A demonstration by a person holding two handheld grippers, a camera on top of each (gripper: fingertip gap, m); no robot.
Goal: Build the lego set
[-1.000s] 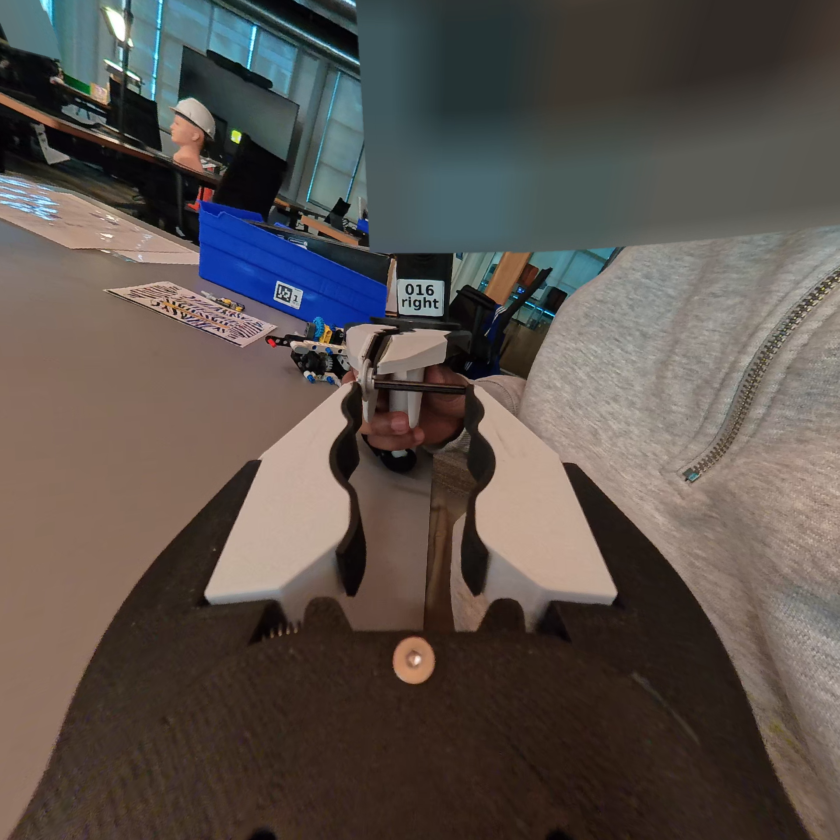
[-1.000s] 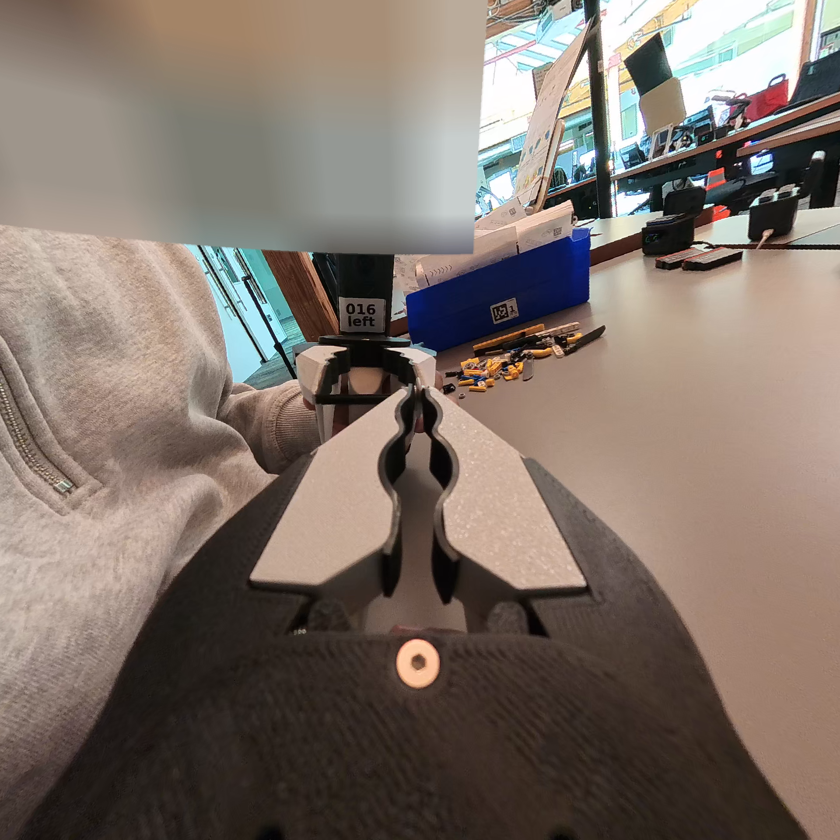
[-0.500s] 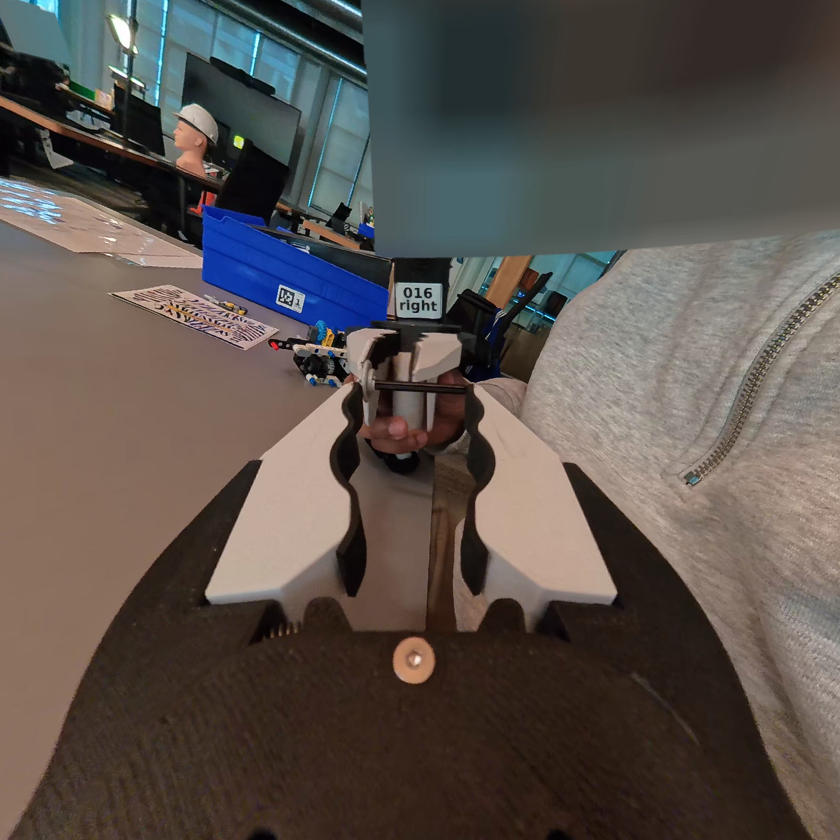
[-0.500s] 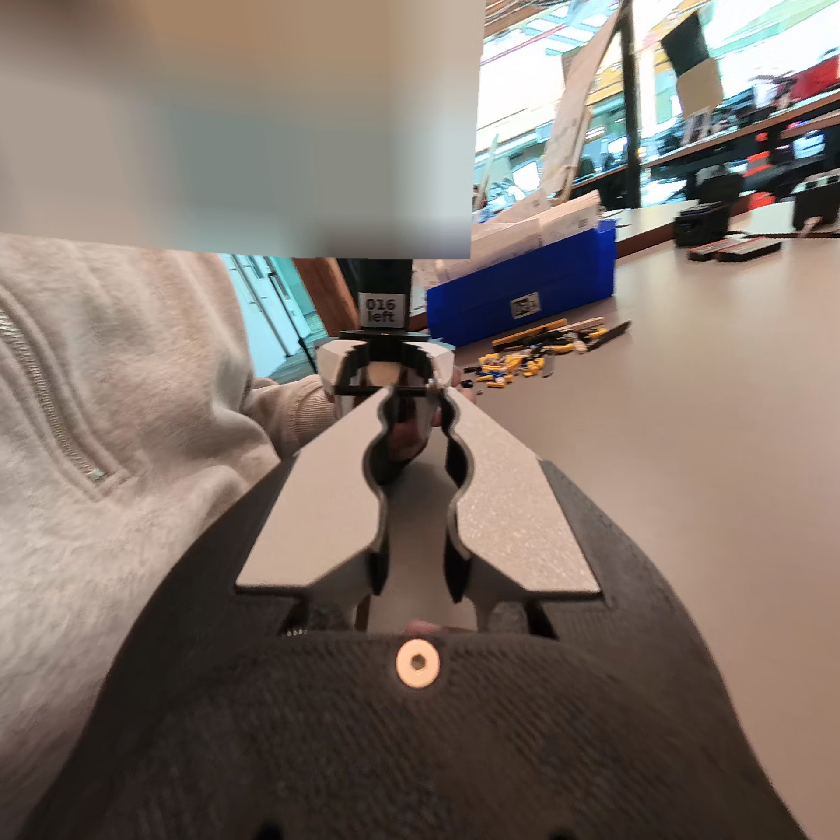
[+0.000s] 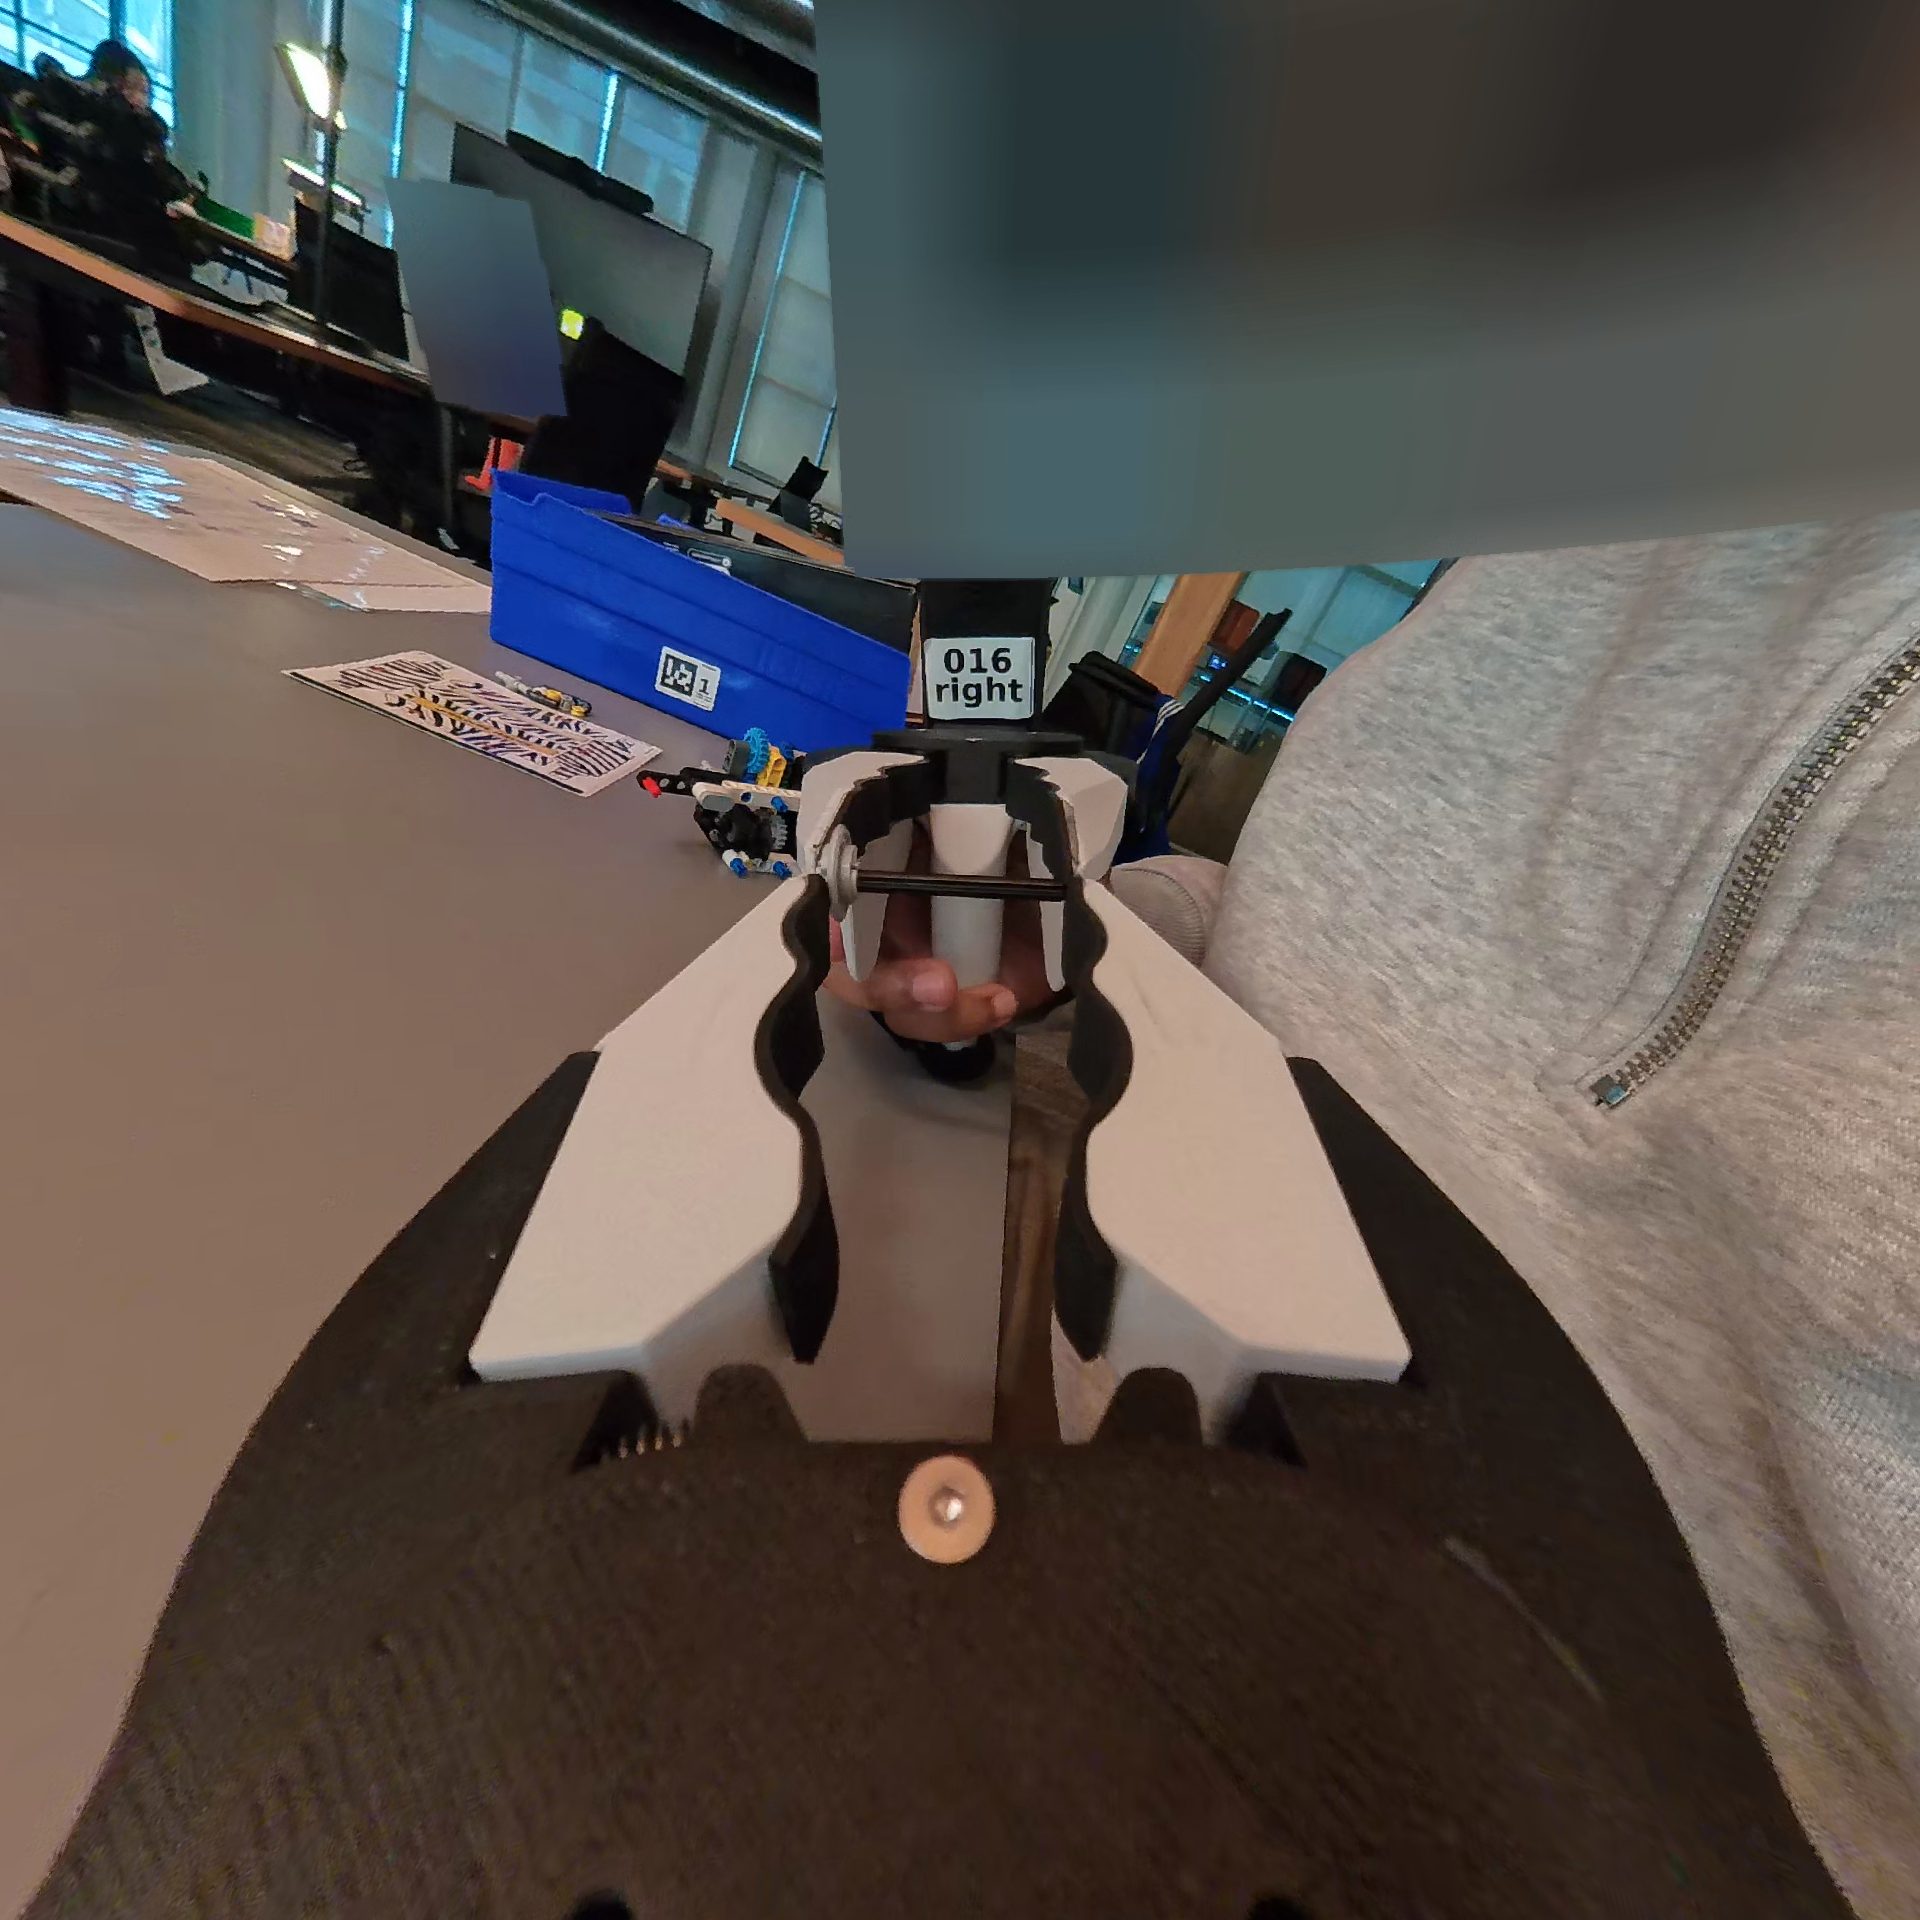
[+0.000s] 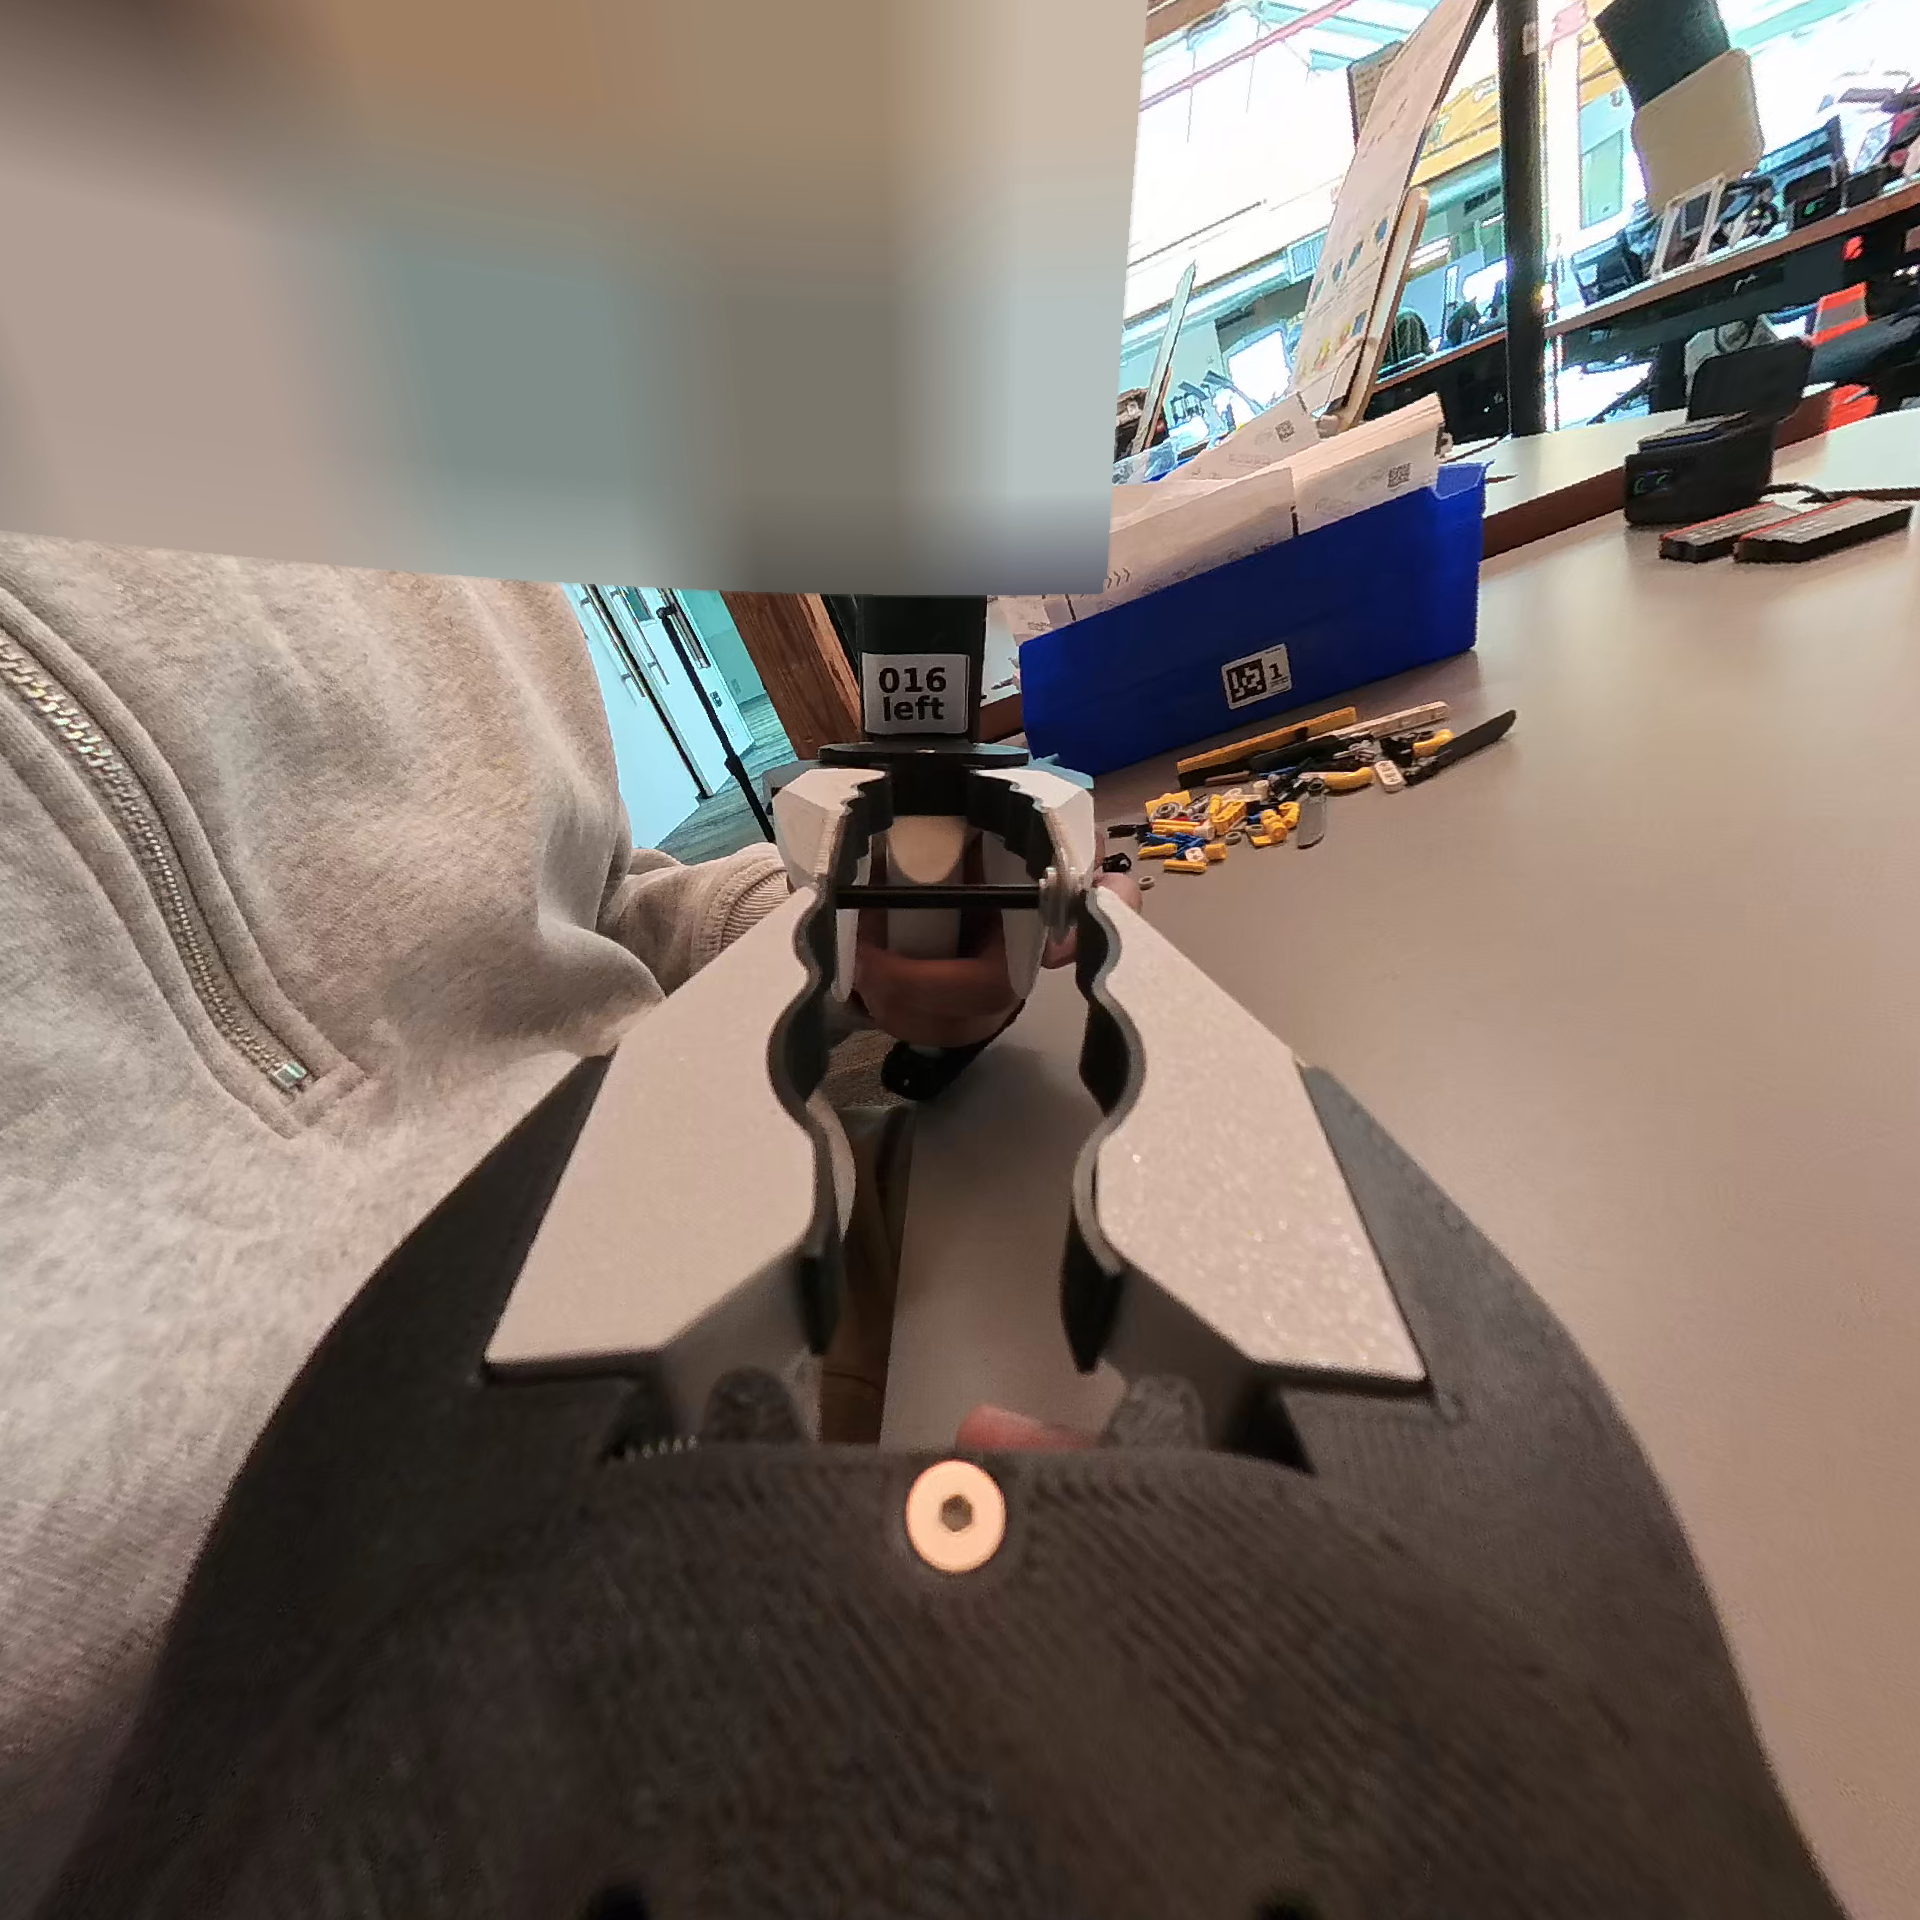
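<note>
Grey matte table point(image 5: 260, 1039) carries everything. A person in a pale grey zip-up sweatshirt point(image 5: 1558, 935) sits at its edge. A blue plastic bin point(image 6: 1247, 634) with papers standing in it sits toward the back.

Left tool point(image 5: 951, 906): white fingers with wavy black pads, spread wide, raised above the table. It grips a thin black lego axle rod point(image 5: 966, 886) lengthwise, one rod end against each fingertip pad.

Right tool point(image 6: 951, 920): same build, pointed straight at the left one, tips nearly meeting. Jaws spread about as wide as the rod is long. They bracket the rod ends; cannot tell whether they touch it.

Printed sticker sheet point(image 5: 478, 717) lies flat on the table beside the bin. Part-built lego model point(image 5: 743, 805), black, white and yellow, sits on the table just behind the tool tips. Scatter of loose yellow, blue and black lego pieces point(image 6: 1236, 821) lies in front of the bin.

Small grey disc point(image 5: 836, 868) is threaded on one end of the rod.
</note>
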